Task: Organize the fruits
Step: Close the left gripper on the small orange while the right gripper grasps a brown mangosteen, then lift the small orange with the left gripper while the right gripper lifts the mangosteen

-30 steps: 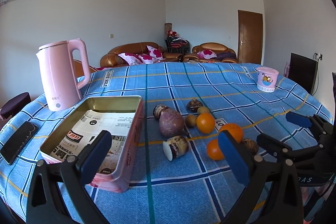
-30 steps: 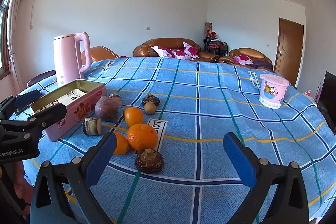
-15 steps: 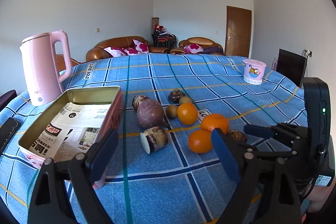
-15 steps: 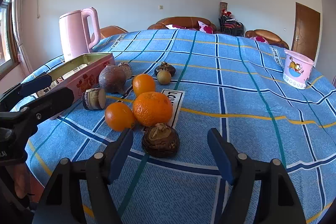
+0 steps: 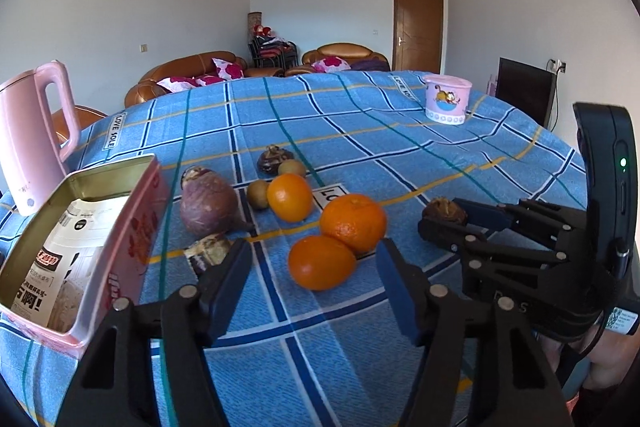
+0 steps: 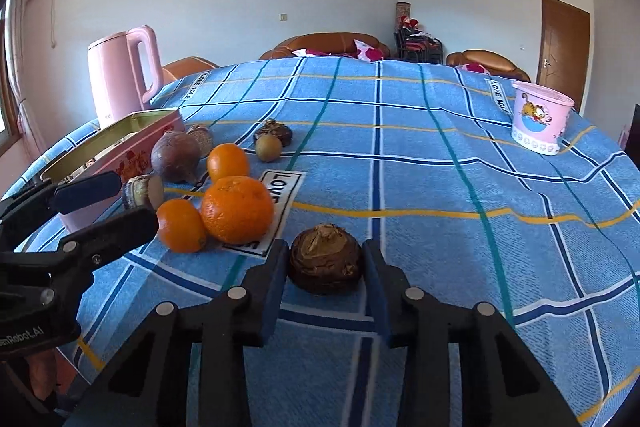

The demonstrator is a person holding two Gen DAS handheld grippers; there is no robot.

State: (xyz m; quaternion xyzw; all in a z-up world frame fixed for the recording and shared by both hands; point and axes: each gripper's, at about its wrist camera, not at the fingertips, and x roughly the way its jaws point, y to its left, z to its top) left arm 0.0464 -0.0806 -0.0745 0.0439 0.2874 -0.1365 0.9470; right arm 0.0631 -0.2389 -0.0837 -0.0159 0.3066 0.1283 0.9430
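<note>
Blue-padded right gripper (image 6: 325, 269) closes around the brown fruit (image 6: 326, 259) at lower centre; left gripper (image 5: 314, 267) (closing, not touching) brackets an orange (image 5: 321, 262) for lifting.

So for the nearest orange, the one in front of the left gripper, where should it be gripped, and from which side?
Grip the nearest orange across its widest middle, coming in low from the near table edge as the left gripper does; its jaws are closing with the fruit between them, not yet touching. It is round, so any diameter holds, but the bigger orange touches its far right side, leaving left and right flanks freest.
</note>
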